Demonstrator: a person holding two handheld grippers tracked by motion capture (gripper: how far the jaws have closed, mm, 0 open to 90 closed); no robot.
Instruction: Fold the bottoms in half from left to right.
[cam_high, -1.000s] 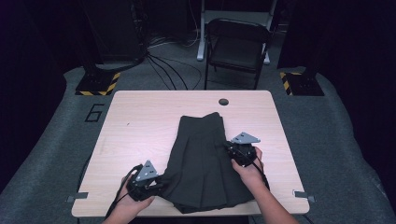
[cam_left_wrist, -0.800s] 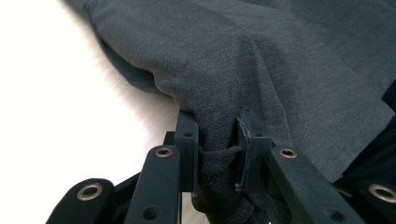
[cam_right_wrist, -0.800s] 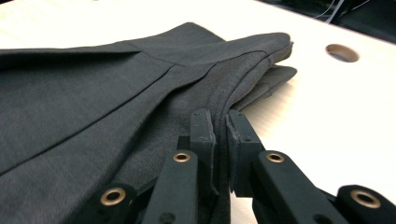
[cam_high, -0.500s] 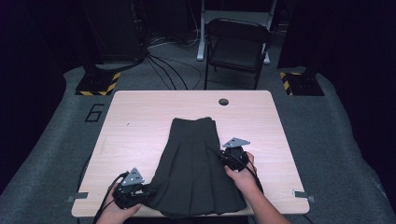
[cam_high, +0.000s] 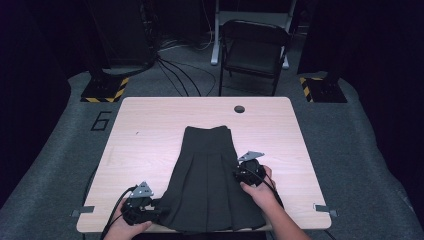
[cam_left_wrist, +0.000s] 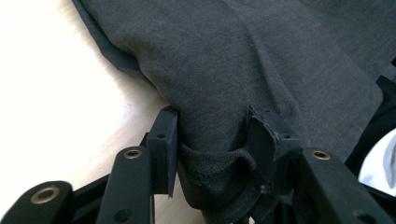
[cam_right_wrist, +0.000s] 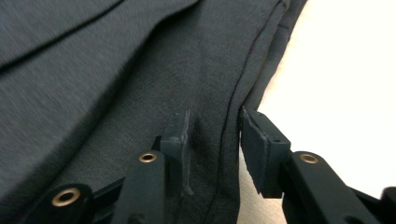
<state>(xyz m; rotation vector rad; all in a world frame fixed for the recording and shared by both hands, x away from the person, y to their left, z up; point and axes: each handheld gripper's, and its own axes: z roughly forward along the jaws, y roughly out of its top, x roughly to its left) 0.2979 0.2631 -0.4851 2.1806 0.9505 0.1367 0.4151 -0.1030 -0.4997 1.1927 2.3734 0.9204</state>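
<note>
I am looking down at a dark grey pleated skirt (cam_high: 210, 185) lying flat on the light wooden counter (cam_high: 150, 130), waistband away from me and hem at the near edge. My left hand-held gripper (cam_high: 150, 212) is sitting at the skirt's near left hem corner, its jaws having just been opening, with a bunched fold of the hem between them and the pads no longer pinching it. My right hand-held gripper (cam_high: 245, 175) is resting on the skirt's right side seam, its jaws likewise parting, straddling the seam loosely.
</note>
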